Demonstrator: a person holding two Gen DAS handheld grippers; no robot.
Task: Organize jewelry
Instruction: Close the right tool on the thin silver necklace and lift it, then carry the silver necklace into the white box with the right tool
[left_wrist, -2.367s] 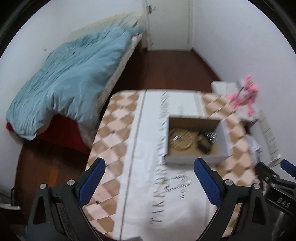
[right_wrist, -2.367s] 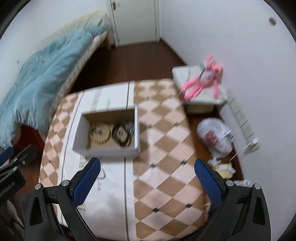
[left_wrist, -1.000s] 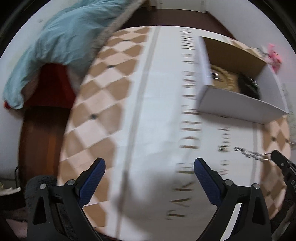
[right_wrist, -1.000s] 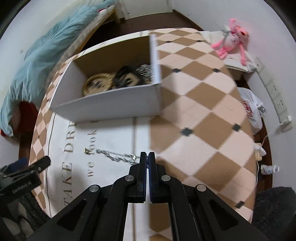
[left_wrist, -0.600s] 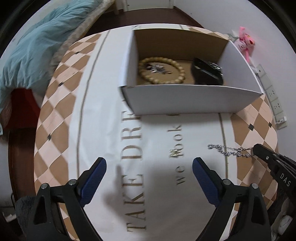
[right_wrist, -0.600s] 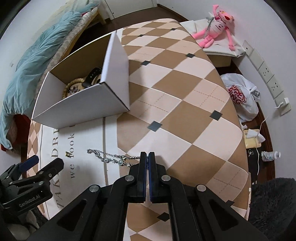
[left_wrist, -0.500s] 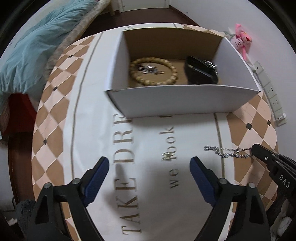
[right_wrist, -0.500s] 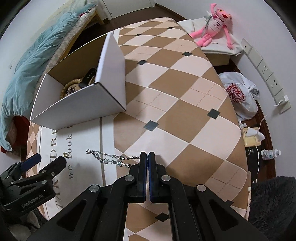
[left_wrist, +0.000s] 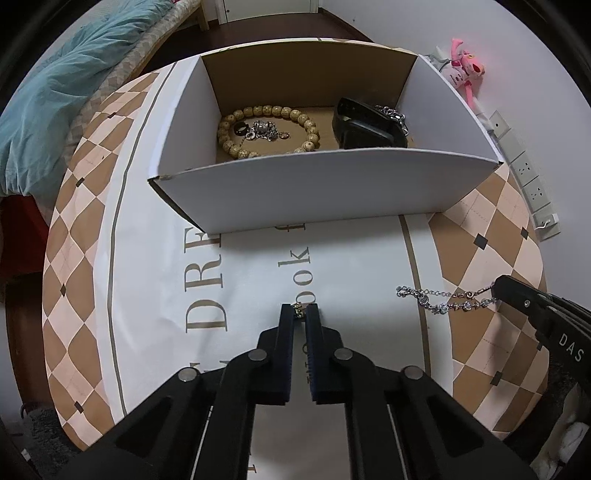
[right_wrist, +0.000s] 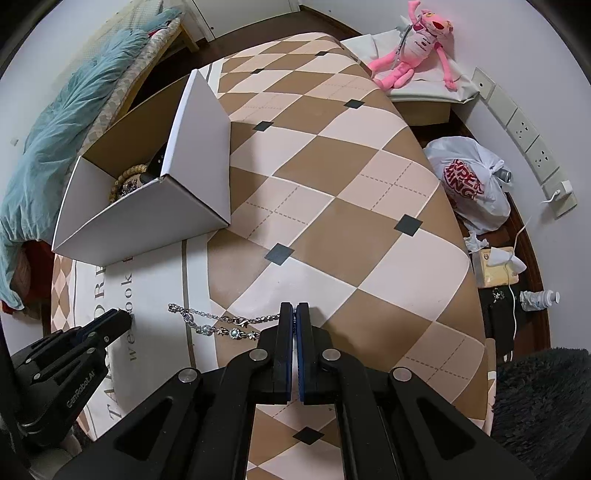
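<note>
A small gold piece (left_wrist: 298, 310) lies on the white lettered band of the tablecloth (left_wrist: 155, 280), and my left gripper (left_wrist: 299, 308) is closing its jaws on it, tips pinching it. My right gripper (right_wrist: 294, 306) is shut on one end of a silver chain bracelet (right_wrist: 221, 323), which trails left across the cloth. That chain (left_wrist: 439, 301) also shows in the left wrist view, leading to the right gripper (left_wrist: 498, 291). Behind stands an open white cardboard box (left_wrist: 317, 184) holding a wooden bead bracelet (left_wrist: 258, 109), a silver cluster and a black band (left_wrist: 364, 127).
The box (right_wrist: 147, 218) sits at the table's far left side. A pink plush toy (right_wrist: 413, 37) lies on a low stand by the wall; a plastic bag (right_wrist: 469, 181) and clutter are on the floor at right. A bed with a blue blanket (left_wrist: 48, 103) is at left.
The left gripper's wide jaws have come together on the small gold piece by the lettering. The right gripper stays shut on the chain and has hardly moved.
</note>
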